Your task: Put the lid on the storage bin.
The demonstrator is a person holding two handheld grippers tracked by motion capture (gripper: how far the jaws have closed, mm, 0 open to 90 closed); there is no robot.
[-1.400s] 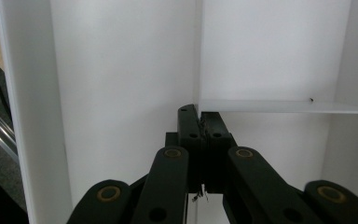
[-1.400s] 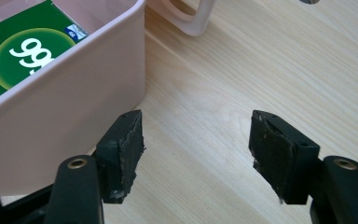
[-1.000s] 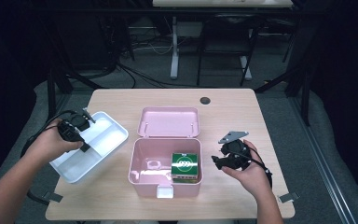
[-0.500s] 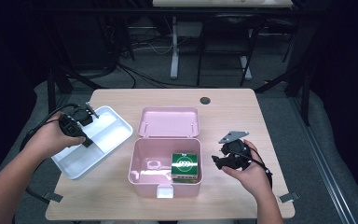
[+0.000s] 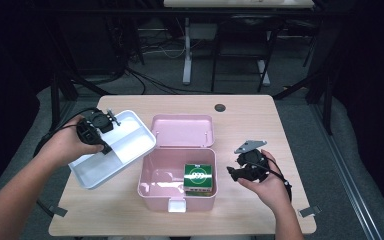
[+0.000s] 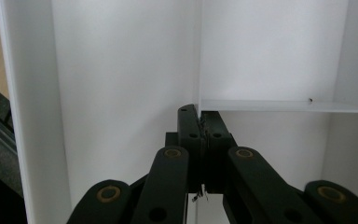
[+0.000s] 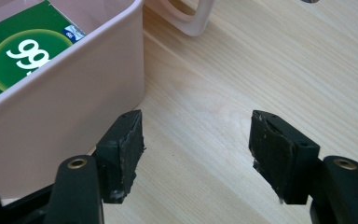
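Observation:
A white divided tray (image 5: 130,145) hangs tilted above the table's left side, its right edge close to the pink box. My left gripper (image 5: 105,145) is shut on the tray's thin inner partition; in the left gripper view the jaws (image 6: 199,119) pinch that partition (image 6: 198,56) just below the cross divider. An open pink box (image 5: 152,182) stands at the middle with its lid (image 5: 182,131) laid back. Inside it at the right sits a green carton (image 5: 199,177) (image 7: 23,51). My right gripper (image 5: 232,172) (image 7: 196,140) hovers open over bare wood, right of the box wall (image 7: 65,112).
The wooden table (image 5: 260,120) has a dark cable hole (image 5: 220,107) near its far edge. Cables trail from both grippers. Dark floor and desk legs lie beyond the table.
My left hand has carried the white tray up and to the right, nearer the pink box. The right hand and its gripper have stayed put.

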